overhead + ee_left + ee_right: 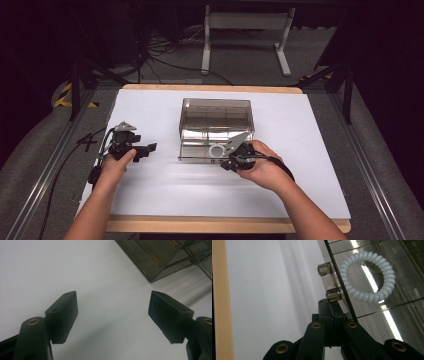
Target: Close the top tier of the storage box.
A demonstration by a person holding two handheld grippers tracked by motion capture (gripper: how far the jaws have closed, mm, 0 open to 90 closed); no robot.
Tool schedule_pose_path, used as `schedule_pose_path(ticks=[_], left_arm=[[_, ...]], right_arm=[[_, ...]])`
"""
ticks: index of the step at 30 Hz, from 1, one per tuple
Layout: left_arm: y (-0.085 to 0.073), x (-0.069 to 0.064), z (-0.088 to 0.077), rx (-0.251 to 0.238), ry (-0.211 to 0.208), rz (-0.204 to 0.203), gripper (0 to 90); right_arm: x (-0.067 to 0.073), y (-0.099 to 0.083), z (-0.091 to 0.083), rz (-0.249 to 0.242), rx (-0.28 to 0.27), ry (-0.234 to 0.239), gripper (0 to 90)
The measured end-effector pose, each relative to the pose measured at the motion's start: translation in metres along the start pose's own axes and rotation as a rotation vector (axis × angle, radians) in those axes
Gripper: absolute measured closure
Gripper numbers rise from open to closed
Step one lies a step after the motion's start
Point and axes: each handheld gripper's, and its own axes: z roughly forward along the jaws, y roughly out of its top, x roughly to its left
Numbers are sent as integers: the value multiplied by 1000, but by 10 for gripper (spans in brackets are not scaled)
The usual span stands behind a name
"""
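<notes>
here, item one: smoked clear box (216, 129) sat near the middle of the white table (150, 185), its front edge at the right gripper (234, 159). in the right gripper view that gripper's black jaws were pressed flat together with nothing between them, their tips (329, 305) just under the lower stud of the box's clear handle (329, 280), which lay at twelve o'clock from them; contact could not be made out. the right hand (262, 167) held the tool at the box's five o'clock corner.

item two: white coiled hair tie (368, 277), a closed ring, lay inside the front compartment behind the clear wall, at one o'clock from the closed tips. the other compartments, as far as the tinted walls allowed, looked bare.

item three: left gripper (131, 145), held by the left hand (116, 165) at nine o'clock from the box and well apart from it. its fingers (63, 315) stood spread wide over bare table, holding nothing; a box corner (152, 280) showed at one o'clock.

hard to read: glare strips crossed the box floor; the box's far end was cut off in both gripper views.
</notes>
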Motion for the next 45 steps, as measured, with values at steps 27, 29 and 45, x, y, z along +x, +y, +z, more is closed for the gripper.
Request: schedule_pose_path(ticks=[27, 29, 45], left_arm=[[-4, 3, -5, 0, 11, -10, 246], [-4, 3, -5, 0, 10, -9, 246], [-4, 2, -4, -8, 16, -7, 244]], right_arm=[[-19, -1, -2, 94, -101, -19, 900], [-20, -1, -3, 102, -102, -22, 900], [-33, -6, -1, 157, -181, -81, 900]])
